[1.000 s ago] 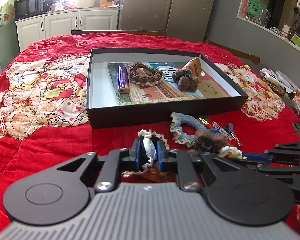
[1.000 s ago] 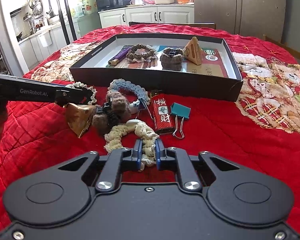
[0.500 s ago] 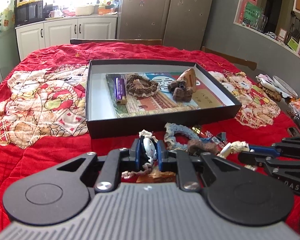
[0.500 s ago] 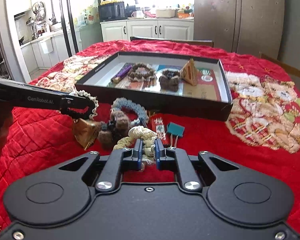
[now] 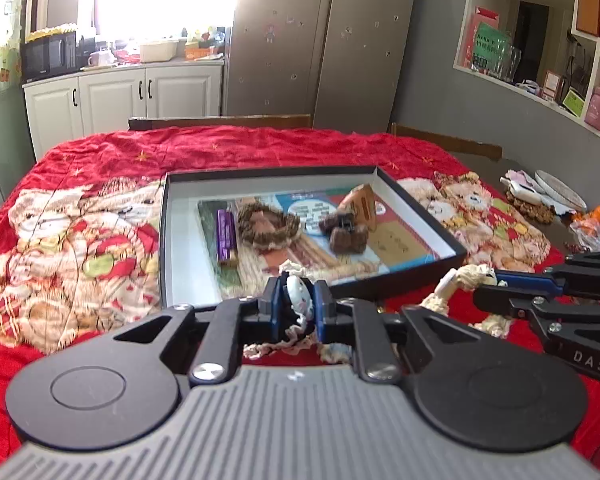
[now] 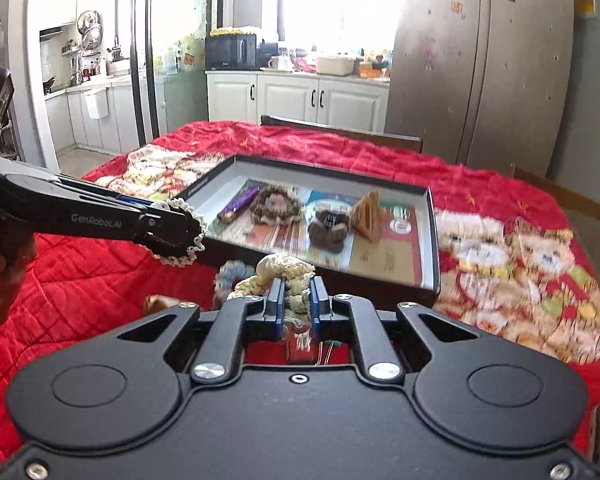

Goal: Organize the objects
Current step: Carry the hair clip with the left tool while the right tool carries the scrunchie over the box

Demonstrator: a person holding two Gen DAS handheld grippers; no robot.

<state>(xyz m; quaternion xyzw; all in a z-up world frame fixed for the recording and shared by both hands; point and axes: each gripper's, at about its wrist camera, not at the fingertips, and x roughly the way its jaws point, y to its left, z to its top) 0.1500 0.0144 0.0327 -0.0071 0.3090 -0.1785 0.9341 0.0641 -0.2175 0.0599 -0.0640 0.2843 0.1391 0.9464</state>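
My left gripper squeezes a black frilly hair band in its jaws. My right gripper squeezes a cream hair band, near the black box.

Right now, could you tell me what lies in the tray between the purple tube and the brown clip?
A brown lace-edged scrunchie lies between the purple tube and the brown clip, shown in both wrist views.
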